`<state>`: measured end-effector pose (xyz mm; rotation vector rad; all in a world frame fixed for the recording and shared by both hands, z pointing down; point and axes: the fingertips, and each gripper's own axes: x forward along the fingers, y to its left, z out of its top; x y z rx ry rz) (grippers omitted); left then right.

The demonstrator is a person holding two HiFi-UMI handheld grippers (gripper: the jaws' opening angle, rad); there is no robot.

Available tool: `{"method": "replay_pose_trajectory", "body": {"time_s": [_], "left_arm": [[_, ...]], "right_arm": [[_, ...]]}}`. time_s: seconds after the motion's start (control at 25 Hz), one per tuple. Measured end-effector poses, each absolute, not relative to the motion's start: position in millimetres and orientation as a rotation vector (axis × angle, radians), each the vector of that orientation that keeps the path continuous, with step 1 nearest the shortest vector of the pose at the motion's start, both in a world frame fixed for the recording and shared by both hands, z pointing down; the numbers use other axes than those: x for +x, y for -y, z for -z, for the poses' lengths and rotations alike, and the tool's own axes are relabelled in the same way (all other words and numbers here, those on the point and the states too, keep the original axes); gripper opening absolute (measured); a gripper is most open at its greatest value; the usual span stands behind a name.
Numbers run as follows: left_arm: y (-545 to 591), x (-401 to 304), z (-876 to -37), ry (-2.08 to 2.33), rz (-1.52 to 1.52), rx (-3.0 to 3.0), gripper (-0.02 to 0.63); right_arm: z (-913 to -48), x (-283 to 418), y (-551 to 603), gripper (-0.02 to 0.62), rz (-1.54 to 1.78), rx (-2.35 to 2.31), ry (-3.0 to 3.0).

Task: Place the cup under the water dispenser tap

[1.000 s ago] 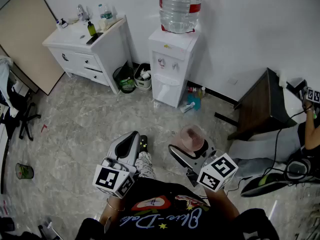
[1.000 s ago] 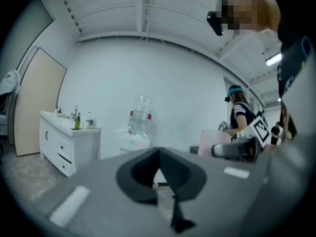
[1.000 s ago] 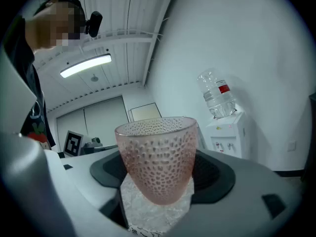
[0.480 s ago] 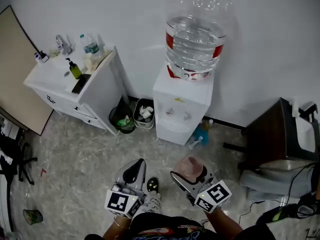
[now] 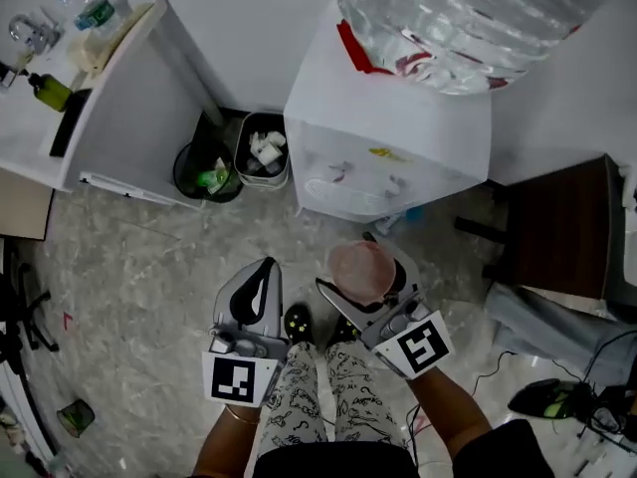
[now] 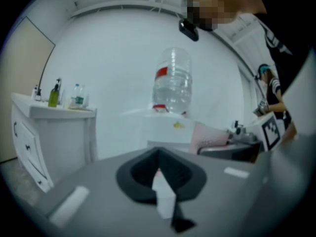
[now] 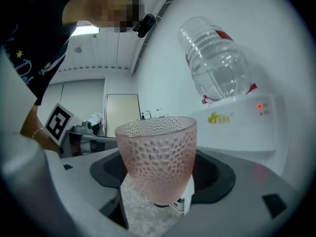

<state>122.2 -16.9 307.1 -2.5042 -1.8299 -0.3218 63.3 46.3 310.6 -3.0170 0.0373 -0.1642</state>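
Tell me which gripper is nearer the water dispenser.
Right. The right gripper, shut on the pink cup, sits in front of the water dispenser; the left gripper, shut and empty, hangs farther off, to its left.

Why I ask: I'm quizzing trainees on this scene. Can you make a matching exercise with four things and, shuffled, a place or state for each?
Things:
1. cup
2. left tool
3. water bottle
4. green soap bottle

Places or states:
A. on the white cabinet
B. upturned on the dispenser
C. shut, nothing in it
D. gripped by the right tool

Pairs: 1-D, 2-C, 3-B, 4-A
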Motion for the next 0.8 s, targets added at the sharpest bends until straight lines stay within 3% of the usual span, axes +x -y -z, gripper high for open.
{"method": "replay_pose_trajectory", "body": {"time_s": [0.32,0.8], "left_arm": [[-8,125,-428,1.762,0.518,-2.501,-0.006],[3,109,-504,1.746,0.842,-2.467,-0.006]], "right_arm": [[-454,103,-82,0.353,0.306,-2.977,0.121],[-577,152,-135,0.354,0.453,-2.986,0.358]]}}
